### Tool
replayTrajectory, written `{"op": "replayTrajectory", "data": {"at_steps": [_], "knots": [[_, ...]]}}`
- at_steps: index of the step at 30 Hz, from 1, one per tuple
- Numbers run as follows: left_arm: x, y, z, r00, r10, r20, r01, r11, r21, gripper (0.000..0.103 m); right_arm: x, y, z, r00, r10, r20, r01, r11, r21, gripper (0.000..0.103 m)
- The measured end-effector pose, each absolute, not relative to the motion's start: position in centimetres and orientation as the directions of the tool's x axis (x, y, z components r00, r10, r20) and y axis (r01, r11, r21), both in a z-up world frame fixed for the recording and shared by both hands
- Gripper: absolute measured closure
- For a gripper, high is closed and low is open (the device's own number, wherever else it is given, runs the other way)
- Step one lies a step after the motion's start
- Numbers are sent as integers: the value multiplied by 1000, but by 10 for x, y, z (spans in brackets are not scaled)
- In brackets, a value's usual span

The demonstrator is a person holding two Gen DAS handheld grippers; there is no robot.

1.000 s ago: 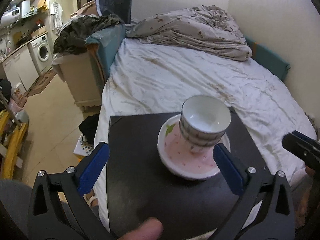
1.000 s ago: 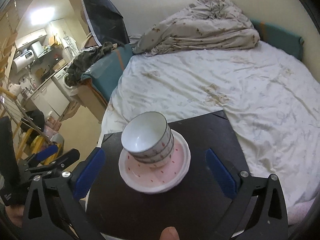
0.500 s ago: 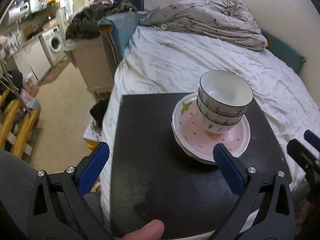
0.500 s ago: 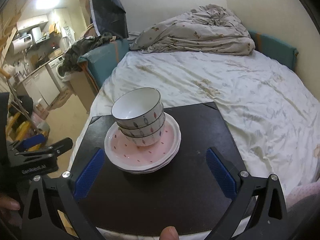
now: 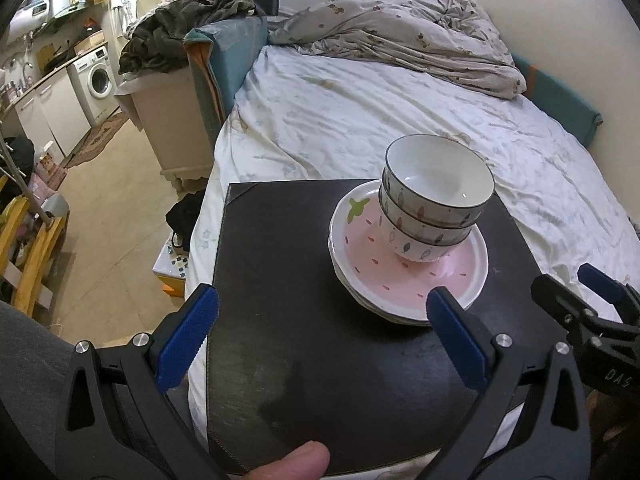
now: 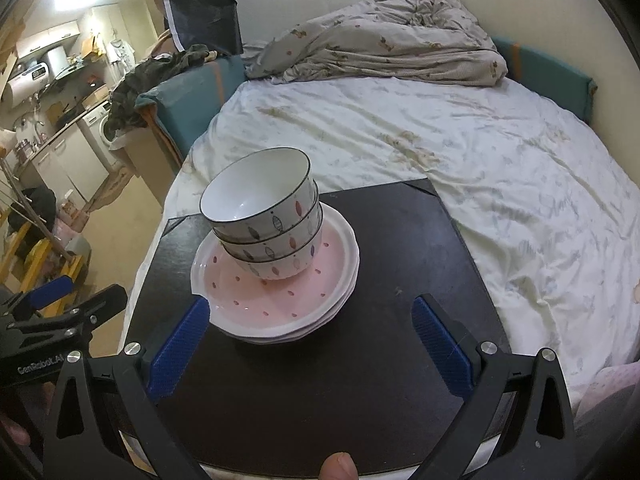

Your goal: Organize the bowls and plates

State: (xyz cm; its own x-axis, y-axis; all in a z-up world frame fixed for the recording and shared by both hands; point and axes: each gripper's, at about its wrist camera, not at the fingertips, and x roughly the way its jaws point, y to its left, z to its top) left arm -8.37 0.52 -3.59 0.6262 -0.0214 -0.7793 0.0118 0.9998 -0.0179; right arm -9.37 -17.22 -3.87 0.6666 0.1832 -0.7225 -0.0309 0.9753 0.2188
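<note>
Scene: a black board (image 5: 304,292) lies on the near end of a bed (image 5: 400,128), carrying all the crockery.
Plates (image 6: 280,300): a short stack of pink-centred plates sits toward the board's far half, nearer its right edge in the left view.
Bowls (image 6: 268,220): three patterned bowls nest on the top plate, set off-centre toward the plates' far rim and leaning slightly.
Left gripper (image 5: 320,336): fingers wide apart, holding nothing, hovering over the board's near edge; its right pad (image 5: 456,340) appears just short of the plates' near rim.
Right gripper (image 6: 312,344): also spread and empty, above the near edge, its left pad (image 6: 180,348) close to the plates' near-left rim.
Progress: the sorting looks complete or nearly so.
Risk: a stray pad knocking the rim could shift the plates; the off-centre, tilted bowls could then slide or topple.
Second risk: the board rests on soft bedding, so pressing down on an edge could tip the whole stack.
</note>
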Motion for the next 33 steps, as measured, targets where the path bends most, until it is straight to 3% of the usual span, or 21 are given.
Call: {"op": "replayTrajectory", "data": {"at_steps": [33], "knots": [[-84,4,-38,611,-37,-791,18,999,-32,0,-91,-174,-38,672,173,-720,-30,978,206,0]]}}
